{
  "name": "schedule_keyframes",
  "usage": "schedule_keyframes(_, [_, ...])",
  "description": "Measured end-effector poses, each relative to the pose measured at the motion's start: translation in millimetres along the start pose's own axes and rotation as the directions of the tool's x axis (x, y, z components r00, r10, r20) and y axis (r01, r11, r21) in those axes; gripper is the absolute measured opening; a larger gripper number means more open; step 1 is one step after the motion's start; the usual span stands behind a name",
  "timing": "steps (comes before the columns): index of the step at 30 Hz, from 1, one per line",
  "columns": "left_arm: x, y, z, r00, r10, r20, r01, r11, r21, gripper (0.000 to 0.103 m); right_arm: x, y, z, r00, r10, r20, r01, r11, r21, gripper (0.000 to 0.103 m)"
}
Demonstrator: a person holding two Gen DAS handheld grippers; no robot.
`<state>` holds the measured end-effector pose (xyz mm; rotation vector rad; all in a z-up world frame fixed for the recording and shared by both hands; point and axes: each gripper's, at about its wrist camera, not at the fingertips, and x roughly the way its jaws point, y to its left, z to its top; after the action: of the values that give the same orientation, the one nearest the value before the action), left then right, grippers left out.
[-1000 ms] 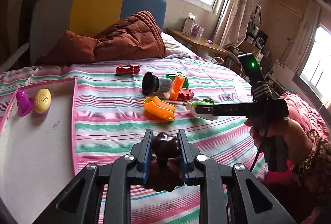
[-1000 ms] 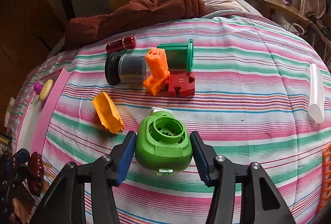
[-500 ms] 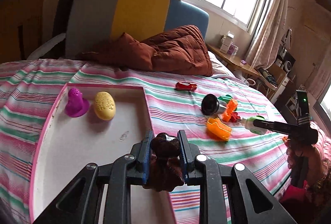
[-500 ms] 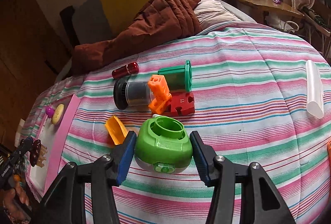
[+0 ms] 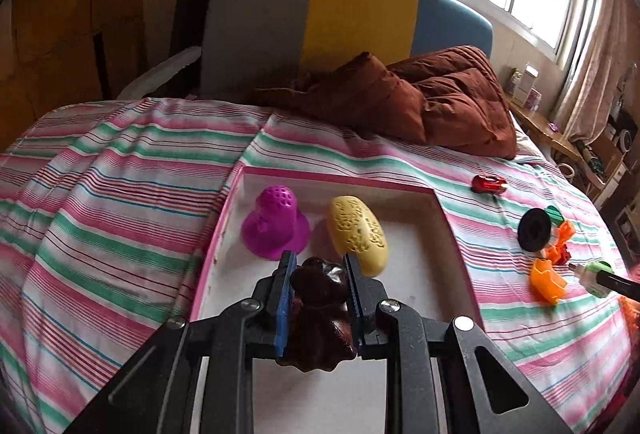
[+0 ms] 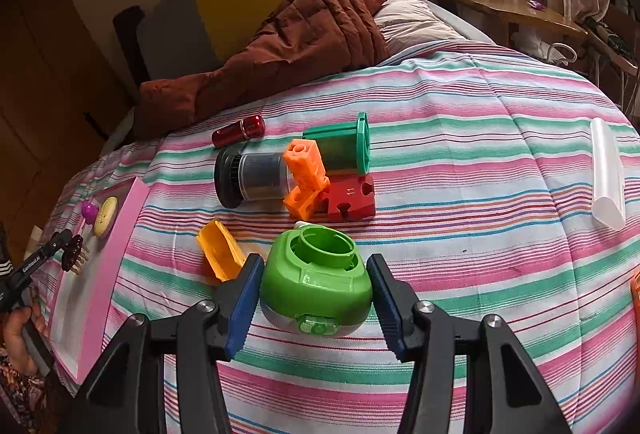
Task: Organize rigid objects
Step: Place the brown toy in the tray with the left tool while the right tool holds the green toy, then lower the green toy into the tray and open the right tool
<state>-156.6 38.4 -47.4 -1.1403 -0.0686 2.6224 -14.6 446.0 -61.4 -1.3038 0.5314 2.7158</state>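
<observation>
- Left gripper point(image 5: 318, 308) has swung from the striped bed to over the pink-rimmed white tray point(image 5: 448, 230), fingers clamped on the dark brown moulded toy point(image 5: 320, 318); drop comes next.
- Right gripper point(image 6: 316, 298) unmoved, fingers bracketing the green round plastic housing point(image 6: 318, 280); contact unclear.

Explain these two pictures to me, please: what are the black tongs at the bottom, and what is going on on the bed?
There is no robot here. A person holds a hand tool with two fingers in each hand, and a small camera on each tool looks forward along those fingers. One picture comes from the left gripper, which is shut on a dark brown toy above a pink-rimmed tray. A purple toy and a yellow oval already lie in that tray. The other picture comes from the right gripper, closed around a green lid-like piece. On the striped bedspread lie a red capsule, orange blocks, a red block and a yellow scoop.
</observation>
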Motion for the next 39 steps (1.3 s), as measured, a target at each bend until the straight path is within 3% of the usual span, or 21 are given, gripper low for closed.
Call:
schedule_keyframes(2, [5.7,10.4,3.7,1.000,-0.006,-0.022,0.004,0.999,-0.050,0.024,-0.5,-0.1,0.3,1.000,-0.002,0.005,0.002,1.000,0.000,0.053])
schedule_keyframes(5, [2.5,15.7,8.3,1.000,0.020,0.007,-0.019,0.998,-0.066,0.026,-1.6,1.1,0.6,1.000,0.003,0.016,-0.003,1.000,-0.001,0.053])
schedule_keyframes(9, [-10.7,17.7,8.7,0.998,0.027,0.052,-0.022,0.995,-0.098,0.061,-3.8,3.5,1.3,0.999,0.002,0.033,-0.002,1.000,-0.012,0.053])
schedule_keyframes(14, [-36.3,20.0,-5.2,0.994,0.016,0.105,0.001,0.986,-0.165,0.079,-11.5,8.6,3.3,0.997,0.009,0.076,-0.006,0.999,-0.034,0.053])
schedule_keyframes(18, [-52.1,11.6,-23.0,0.994,-0.010,0.107,0.025,0.990,-0.138,0.093,-16.7,19.9,4.6,0.996,0.023,0.089,-0.018,0.998,-0.061,0.053])
schedule_keyframes(22, [-56.7,1.9,-40.2,0.997,-0.039,0.073,0.046,0.994,-0.103,0.096,-11.2,38.0,1.2,0.997,0.056,0.057,-0.052,0.996,-0.077,0.053])
schedule_keyframes(26, [-58.2,-1.2,-53.2,0.997,-0.067,0.038,0.072,0.989,-0.131,0.099,-5.0,63.9,-3.6,0.993,0.114,0.024,-0.112,0.991,-0.068,0.053])
schedule_keyframes(32, [-60.8,-7.6,-70.1,0.997,-0.078,0.024,0.081,0.989,-0.123,0.099,2.8,130.7,0.4,0.981,0.193,-0.009,-0.192,0.971,-0.142,0.053])
schedule_keyframes(39, [-67.1,-4.3,-78.0,0.996,-0.085,0.027,0.087,0.987,-0.132,0.099,26.7,200.5,1.3,0.975,0.221,-0.038,-0.224,0.950,-0.220,0.053])
